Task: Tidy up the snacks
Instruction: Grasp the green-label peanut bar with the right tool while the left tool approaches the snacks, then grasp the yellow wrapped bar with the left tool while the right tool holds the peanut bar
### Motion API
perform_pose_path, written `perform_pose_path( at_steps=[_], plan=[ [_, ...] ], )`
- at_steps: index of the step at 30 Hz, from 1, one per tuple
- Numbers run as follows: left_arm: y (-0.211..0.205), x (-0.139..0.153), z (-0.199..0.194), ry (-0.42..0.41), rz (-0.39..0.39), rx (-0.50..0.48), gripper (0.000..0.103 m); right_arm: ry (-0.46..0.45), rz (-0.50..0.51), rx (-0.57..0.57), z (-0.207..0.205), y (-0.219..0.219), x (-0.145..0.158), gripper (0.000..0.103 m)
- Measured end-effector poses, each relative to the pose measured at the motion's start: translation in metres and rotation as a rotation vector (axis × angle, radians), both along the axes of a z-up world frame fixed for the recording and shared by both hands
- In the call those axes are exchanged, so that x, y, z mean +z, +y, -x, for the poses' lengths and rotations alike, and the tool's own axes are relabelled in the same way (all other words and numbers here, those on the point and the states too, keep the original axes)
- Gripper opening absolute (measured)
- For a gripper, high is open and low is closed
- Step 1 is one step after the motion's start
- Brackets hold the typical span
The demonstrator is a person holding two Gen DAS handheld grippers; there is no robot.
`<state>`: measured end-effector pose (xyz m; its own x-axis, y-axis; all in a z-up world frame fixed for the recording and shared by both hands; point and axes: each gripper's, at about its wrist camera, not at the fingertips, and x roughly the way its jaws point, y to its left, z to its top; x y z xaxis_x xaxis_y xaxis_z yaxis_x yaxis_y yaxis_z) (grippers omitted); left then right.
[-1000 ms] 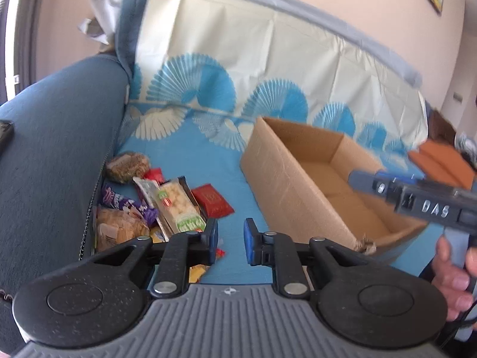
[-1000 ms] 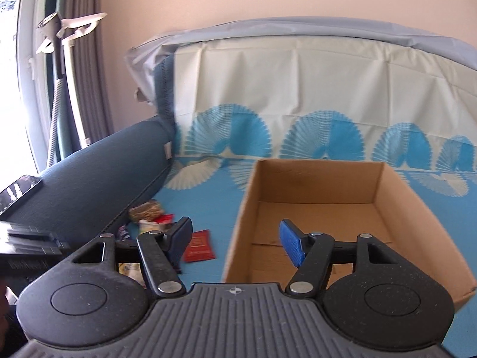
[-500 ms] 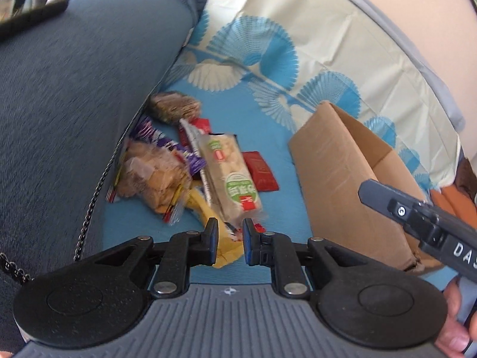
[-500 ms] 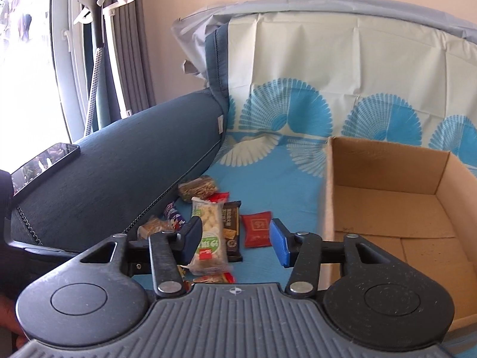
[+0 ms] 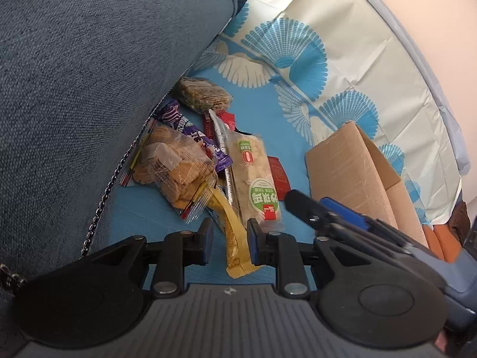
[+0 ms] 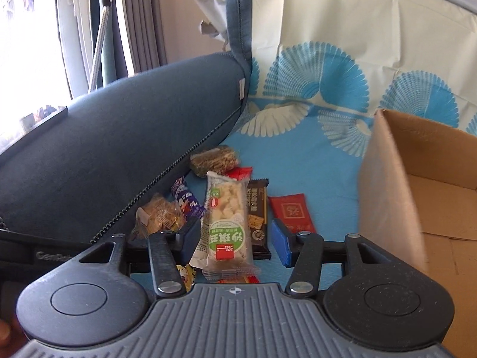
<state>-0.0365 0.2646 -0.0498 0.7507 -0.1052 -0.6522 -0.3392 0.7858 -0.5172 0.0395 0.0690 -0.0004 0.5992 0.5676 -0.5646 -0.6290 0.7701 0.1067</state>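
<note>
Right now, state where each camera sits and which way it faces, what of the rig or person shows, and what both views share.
Left wrist: sits on the left gripper, angled down at the snack pile; yellow packet lies between its opening jaws, untouched; the right gripper intrudes.
Right wrist: sits on the right gripper, facing the sofa arm; jaws opening around the green-label rice bar, untouched.
Shared: rice bar, red packet, cardboard box.
</note>
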Motion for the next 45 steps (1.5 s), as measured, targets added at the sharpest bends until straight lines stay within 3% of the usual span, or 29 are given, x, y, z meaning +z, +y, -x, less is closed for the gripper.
perform_pose_path(
  at_steps=[4, 9, 11, 13, 19, 26, 36, 39, 45],
  plan=[
    [0.0, -0.001, -0.001, -0.004, -0.007, 0.009, 0.029, 0.019, 0.024, -0.009, -0.013, 0.012, -0.015, 0.068],
    [0.001, -0.001, -0.001, 0.002, -0.011, 0.012, 0.035, 0.08, 0.05, -0.023, -0.029, 0.022, -0.031, 0.069],
    [0.0, -0.002, -0.001, 0.006, -0.014, 0.01, 0.04, 0.113, 0.061, -0.015, -0.033, 0.023, -0.035, 0.062],
    [0.0, -0.003, -0.003, 0.01, -0.017, 0.012, 0.042, 0.121, 0.058, 0.005, -0.032, 0.022, -0.037, 0.039],
    [-0.001, -0.005, -0.009, 0.034, -0.026, 0.005, 0.046, 0.07, 0.038, -0.006, -0.02, 0.007, -0.021, 0.038],
    [-0.006, -0.012, -0.018, 0.116, -0.046, -0.028, 0.048, 0.051, 0.103, 0.0, 0.022, -0.012, -0.017, 0.038],
    [-0.014, -0.017, -0.024, 0.183, -0.088, -0.05, 0.047, 0.082, 0.13, -0.028, 0.063, -0.039, -0.021, 0.038],
    [-0.014, -0.015, -0.023, 0.171, -0.091, -0.043, 0.047, 0.105, 0.139, -0.026, 0.066, -0.042, -0.028, 0.038],
    [-0.01, -0.003, -0.007, 0.02, -0.036, -0.02, 0.048, 0.118, 0.123, -0.02, 0.068, -0.044, -0.034, 0.041]
  ],
)
